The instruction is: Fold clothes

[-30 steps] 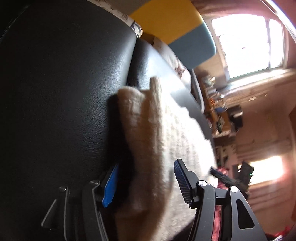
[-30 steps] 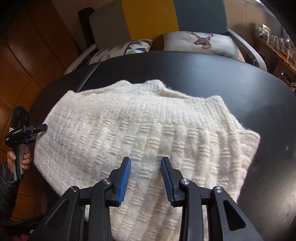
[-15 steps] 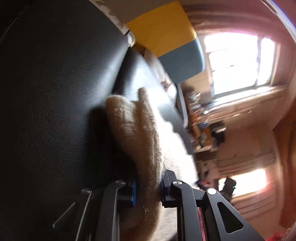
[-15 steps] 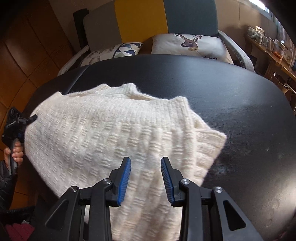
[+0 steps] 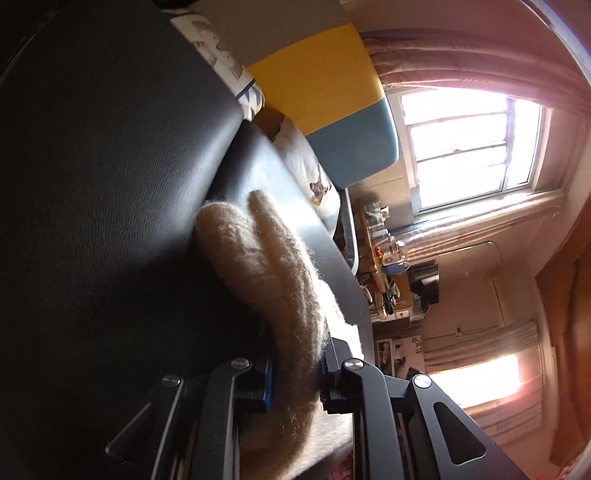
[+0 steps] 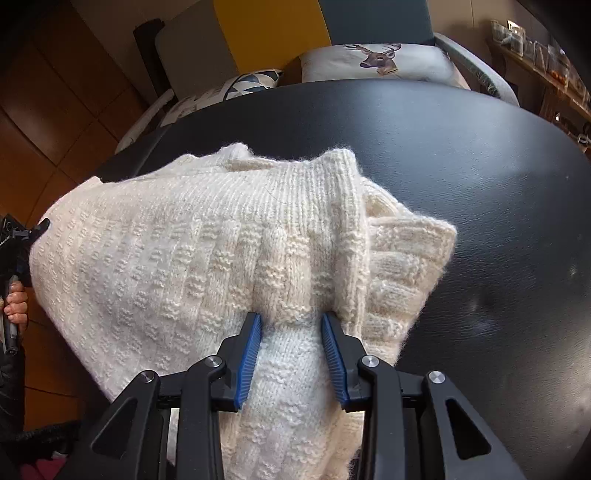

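**A:** So why are both ends of the cream knit sweater point(image 6: 192, 266) pinched at once? The right hand-held gripper point(image 6: 291, 354) has a bunched ridge of knit clamped between its blue pads, near the front edge of the desk point(image 6: 461, 155). The left hand-held gripper point(image 5: 293, 380) has just been closing, and now it's squeezing a thick roll of the same sweater point(image 5: 273, 280) at the left edge.

**B:** My guess: two held points let you lift a whole side and lay it over in one go, instead of dragging floppy wool. It's already doubled over on the right side, so I'd say mid-fold.

**A:** Surface looks helpful?

**B:** Black leathery top, smooth, nothing else on it. Behind the far edge there's a yellow-and-teal chair point(image 6: 273, 33) and a deer cushion point(image 6: 376, 59). Bright window point(image 5: 469, 147), cluttered shelf point(image 5: 384, 258) beside it.
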Demonstrator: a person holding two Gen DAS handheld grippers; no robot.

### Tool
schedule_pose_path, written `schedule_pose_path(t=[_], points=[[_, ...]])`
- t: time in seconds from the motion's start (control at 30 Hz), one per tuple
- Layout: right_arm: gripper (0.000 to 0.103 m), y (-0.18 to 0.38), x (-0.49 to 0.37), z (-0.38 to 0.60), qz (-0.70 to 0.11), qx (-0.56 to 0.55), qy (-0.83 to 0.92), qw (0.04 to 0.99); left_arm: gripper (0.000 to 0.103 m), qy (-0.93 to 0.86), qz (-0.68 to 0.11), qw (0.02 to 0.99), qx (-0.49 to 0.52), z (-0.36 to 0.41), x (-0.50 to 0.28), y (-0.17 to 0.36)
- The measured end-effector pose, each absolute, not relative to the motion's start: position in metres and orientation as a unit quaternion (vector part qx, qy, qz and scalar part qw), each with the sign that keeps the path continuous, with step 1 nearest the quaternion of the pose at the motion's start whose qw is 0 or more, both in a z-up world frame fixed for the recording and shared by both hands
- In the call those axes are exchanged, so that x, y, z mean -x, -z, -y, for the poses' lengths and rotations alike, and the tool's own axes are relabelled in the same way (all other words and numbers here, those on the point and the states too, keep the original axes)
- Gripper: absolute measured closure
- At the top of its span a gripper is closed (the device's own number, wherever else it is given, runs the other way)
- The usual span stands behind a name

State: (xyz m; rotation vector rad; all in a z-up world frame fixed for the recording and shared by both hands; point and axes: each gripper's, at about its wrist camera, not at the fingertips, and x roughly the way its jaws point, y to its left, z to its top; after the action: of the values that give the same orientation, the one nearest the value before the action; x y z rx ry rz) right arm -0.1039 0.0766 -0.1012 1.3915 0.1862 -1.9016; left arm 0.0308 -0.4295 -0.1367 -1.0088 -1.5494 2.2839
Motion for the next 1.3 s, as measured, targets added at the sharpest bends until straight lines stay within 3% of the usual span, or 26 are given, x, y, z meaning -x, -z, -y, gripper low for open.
schedule_pose_path(t=[0.4, 0.83, 1.3], points=[[0.069, 0.106, 0.098, -0.075, -0.052, -0.54, 0.747, 0.384, 0.086, -0.777, 0.525, 0.083, 0.338, 0.417, -0.025, 0.074], [0.069, 0.106, 0.09, -0.075, -0.021, -0.533, 0.744, 0.403, 0.086, -0.787, 0.487, 0.088, 0.369, 0.329, 0.035, 0.013], [0.069, 0.111, 0.088, -0.094, 0.03, -0.524, 0.738, 0.424, 0.086, -0.784, 0.352, 0.178, 0.479, 0.171, 0.091, 0.037]])
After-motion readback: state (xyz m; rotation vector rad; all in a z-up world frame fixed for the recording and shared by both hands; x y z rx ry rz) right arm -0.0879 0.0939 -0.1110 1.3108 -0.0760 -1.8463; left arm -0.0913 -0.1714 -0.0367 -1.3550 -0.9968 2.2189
